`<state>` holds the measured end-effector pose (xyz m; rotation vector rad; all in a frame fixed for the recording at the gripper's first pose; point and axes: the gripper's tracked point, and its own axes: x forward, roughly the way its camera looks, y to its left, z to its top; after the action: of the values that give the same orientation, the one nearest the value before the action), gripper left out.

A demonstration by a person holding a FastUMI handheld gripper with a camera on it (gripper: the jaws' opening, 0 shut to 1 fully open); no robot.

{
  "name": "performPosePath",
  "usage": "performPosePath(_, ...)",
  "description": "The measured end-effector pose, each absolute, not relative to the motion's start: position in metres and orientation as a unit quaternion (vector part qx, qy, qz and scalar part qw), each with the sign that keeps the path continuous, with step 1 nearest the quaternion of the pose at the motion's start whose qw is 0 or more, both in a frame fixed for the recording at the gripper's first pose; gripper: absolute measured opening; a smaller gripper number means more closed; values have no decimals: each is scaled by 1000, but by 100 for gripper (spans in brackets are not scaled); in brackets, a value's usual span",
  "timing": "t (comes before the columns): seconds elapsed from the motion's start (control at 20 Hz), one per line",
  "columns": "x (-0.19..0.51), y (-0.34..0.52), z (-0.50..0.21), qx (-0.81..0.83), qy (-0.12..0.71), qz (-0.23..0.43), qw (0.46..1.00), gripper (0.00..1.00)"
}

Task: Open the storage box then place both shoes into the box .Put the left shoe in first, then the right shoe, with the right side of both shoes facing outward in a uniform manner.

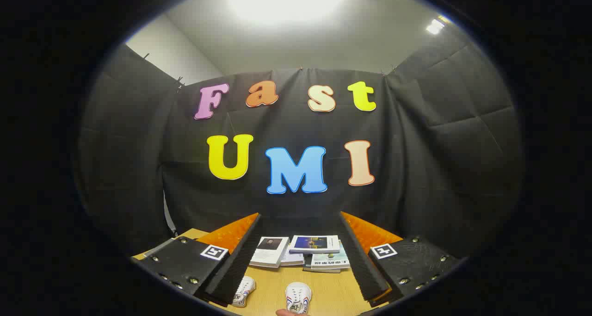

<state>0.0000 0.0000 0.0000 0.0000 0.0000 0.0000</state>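
Note:
Two small white shoes stand on the wooden table (328, 293) close below me. One shoe (243, 291) is beside my left finger, partly hidden by it. The other shoe (298, 297) lies between my fingers, with red and blue stripes on its side. My gripper (300, 221) is open and held above the table, nothing between its fingers (240, 256). A fingertip of a person (291, 312) shows just below the striped shoe.
A few books (314, 244) and booklets (269, 251) lie in a loose pile at the back of the table, between my fingers and close to the black cloth wall (296, 200). The table's left corner (185, 235) shows beyond my left finger.

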Motion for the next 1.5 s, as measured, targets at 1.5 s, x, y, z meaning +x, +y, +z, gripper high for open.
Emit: performPosePath(1.5,50,49,-63,37,68,94,993,97)
